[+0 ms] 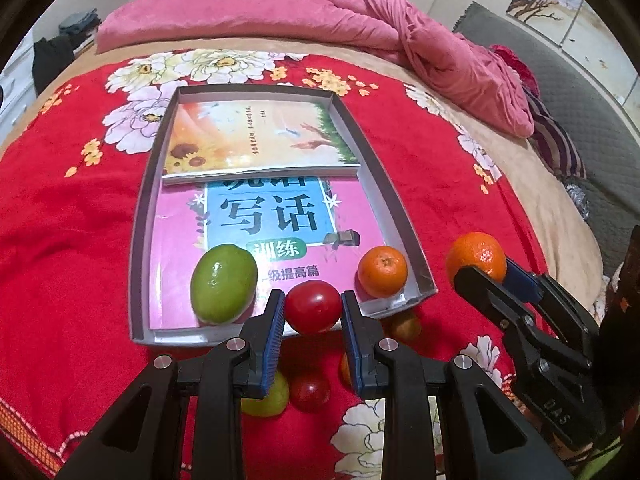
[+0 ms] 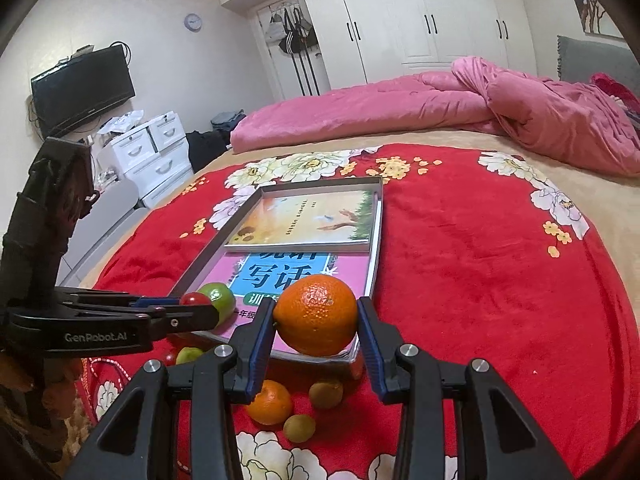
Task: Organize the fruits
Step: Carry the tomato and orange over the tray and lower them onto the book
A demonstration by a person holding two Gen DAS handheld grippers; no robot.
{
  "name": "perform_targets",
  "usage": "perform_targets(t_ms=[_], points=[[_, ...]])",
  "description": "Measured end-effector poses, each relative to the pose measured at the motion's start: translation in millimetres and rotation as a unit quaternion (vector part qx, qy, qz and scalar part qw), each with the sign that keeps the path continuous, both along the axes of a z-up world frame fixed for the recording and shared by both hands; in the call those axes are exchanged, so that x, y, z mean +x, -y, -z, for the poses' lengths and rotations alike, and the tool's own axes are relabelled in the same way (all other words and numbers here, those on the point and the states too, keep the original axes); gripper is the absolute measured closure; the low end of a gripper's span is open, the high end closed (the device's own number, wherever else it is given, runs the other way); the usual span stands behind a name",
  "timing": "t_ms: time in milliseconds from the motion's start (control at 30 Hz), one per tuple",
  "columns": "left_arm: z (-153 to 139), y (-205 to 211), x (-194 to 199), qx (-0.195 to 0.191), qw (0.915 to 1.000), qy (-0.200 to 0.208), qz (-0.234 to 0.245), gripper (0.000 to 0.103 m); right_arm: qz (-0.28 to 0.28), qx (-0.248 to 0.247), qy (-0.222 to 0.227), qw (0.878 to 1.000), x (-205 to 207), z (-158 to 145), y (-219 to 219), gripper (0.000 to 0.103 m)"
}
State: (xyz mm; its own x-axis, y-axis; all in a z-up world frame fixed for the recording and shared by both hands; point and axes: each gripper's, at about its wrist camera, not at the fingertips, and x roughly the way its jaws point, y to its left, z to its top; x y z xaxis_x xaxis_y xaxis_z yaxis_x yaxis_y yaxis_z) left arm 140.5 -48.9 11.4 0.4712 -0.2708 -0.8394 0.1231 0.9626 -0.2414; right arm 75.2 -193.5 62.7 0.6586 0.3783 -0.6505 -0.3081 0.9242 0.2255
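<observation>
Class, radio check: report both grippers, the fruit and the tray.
Left gripper shut on red tomato. Right gripper shut on large orange. Tray holds green fruit, small orange. Path clear.

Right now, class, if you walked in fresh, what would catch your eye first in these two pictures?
First, the two held fruits: the left gripper clamps a red tomato over the near edge of the shallow tray, and the right gripper grips a big orange at the tray's near right corner. Next, the green fruit and small orange already lying on the pink book in the tray.
</observation>
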Motion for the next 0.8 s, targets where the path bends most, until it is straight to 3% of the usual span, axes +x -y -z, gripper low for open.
perform_targets(t_ms=[800], points=[[31,17,27,0.004,0.9997,-0.015,0.018,0.074,-0.007,-0.055,-0.012,0.998,15,19,-15,0.062]])
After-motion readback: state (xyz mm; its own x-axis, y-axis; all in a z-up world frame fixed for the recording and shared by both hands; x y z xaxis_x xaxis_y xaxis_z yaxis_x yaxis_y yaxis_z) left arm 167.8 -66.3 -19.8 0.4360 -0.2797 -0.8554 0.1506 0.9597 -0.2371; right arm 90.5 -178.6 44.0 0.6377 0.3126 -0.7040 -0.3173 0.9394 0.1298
